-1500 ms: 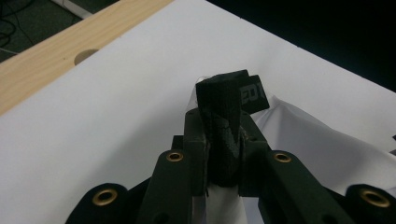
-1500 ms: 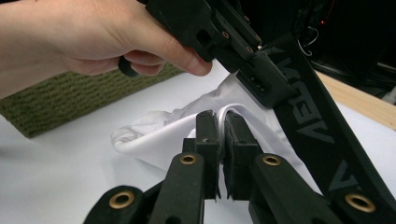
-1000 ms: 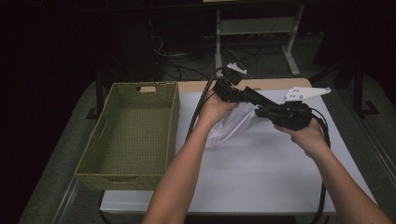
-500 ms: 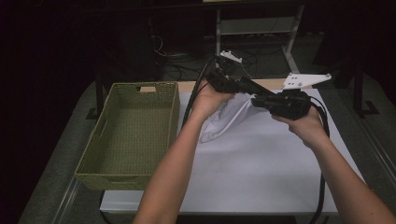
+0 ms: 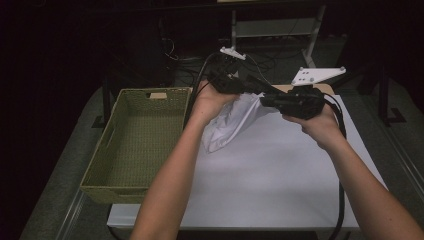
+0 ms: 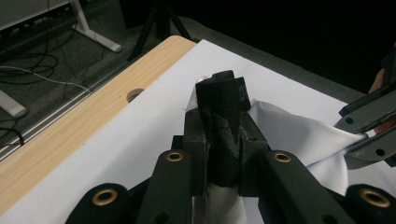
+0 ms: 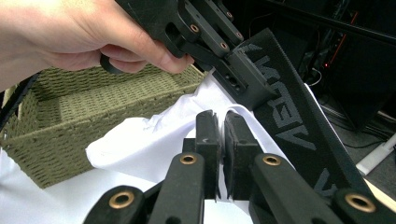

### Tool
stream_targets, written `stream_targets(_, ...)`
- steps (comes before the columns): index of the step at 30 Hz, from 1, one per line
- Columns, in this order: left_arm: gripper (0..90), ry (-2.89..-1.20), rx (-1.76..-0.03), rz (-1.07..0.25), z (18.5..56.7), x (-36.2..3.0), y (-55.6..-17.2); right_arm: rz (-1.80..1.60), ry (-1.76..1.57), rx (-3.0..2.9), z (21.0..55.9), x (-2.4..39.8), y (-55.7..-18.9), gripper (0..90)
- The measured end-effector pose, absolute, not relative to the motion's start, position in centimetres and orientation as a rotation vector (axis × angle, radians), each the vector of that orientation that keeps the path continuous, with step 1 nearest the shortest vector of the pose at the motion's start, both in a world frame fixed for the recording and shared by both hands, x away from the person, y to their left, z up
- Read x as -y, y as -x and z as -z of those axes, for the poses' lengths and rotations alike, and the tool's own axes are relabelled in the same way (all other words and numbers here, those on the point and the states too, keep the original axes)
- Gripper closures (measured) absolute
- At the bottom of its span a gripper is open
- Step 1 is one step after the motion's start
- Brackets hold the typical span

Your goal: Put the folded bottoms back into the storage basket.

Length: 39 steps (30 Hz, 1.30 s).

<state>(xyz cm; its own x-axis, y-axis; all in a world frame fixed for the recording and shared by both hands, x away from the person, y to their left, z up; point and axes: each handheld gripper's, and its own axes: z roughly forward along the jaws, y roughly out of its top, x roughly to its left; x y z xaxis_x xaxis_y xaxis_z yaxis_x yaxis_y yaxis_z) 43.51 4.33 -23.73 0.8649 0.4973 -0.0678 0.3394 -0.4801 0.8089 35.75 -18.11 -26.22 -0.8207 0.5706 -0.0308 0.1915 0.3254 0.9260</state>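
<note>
We held a white cloth (image 5: 235, 122) up over the table (image 5: 280, 190) with both claws. The left claw (image 5: 231, 84) was shut on one edge of the cloth. In the left claw view the cloth came out from under its jaws. The right claw (image 5: 267, 99) was shut on another edge close by. In the right claw view a thin fold of cloth (image 7: 140, 140) sat pinched between its two jaws. The rest of the cloth hung down in a loose bunch, and its low end looked close to the table. A green basket (image 5: 127, 175) stood to the left of the cloth, just beside the white sheet on the table.

We think the step was to lift the cloth clear and open it out. To do it well, we should keep both claws tight, so no edge slips out. We should raise them together, at the same height, until the low end hangs free. Then we could pull the claws apart slowly, so the cloth spreads flat and does not twist.

Both forearms reached forward from the near side of the table. The left hand (image 5: 210, 102) was bent at the wrist and pointed its claw to the right. The right hand (image 5: 317, 125) pointed its claw left, toward the other one. The two claws almost met.
</note>
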Motion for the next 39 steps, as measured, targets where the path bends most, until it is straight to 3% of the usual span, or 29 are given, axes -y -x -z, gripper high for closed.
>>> stream_targets(39, 76.8, -1.997, -0.742, -0.31, 21.7, -18.6, -42.4, -1.52, -0.508, -2.339, 24.1, 6.2, -38.2, 84.2)
